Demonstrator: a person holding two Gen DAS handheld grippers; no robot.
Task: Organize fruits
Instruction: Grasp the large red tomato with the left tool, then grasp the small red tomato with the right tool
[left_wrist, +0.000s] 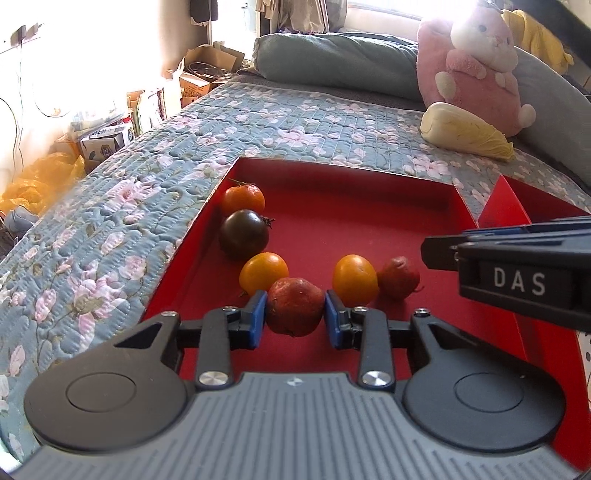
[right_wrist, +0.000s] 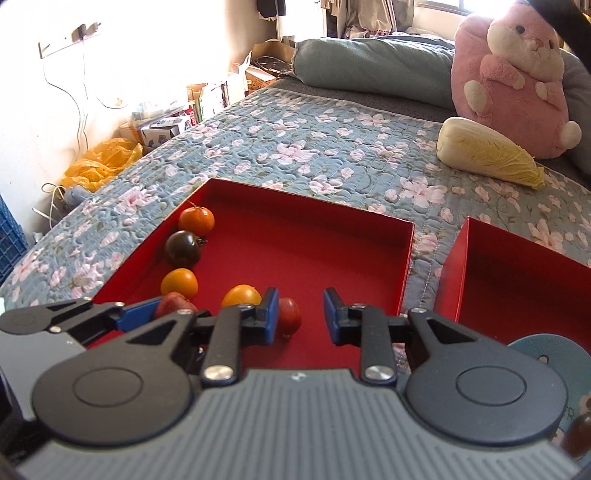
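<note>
A red tray (left_wrist: 369, 192) on the bed holds several fruits: a tangerine (left_wrist: 243, 198), a dark tomato (left_wrist: 243, 233), two yellow-orange fruits (left_wrist: 263, 273) (left_wrist: 354, 280) and a small red fruit (left_wrist: 398, 277). My left gripper (left_wrist: 294, 313) is shut on a wrinkled red fruit (left_wrist: 294, 311) low over the tray. My right gripper (right_wrist: 300, 314) is open and empty over the same tray (right_wrist: 332, 229), its left finger beside the small red fruit (right_wrist: 289, 316). The left gripper shows in the right wrist view (right_wrist: 140, 317).
A second red tray (right_wrist: 517, 266) lies to the right. A cabbage (right_wrist: 487, 151) and a pink plush rabbit (right_wrist: 513, 77) lie further back on the floral quilt (right_wrist: 295, 147). A blue plate (right_wrist: 554, 354) is at the near right. Boxes stand past the bed's left edge.
</note>
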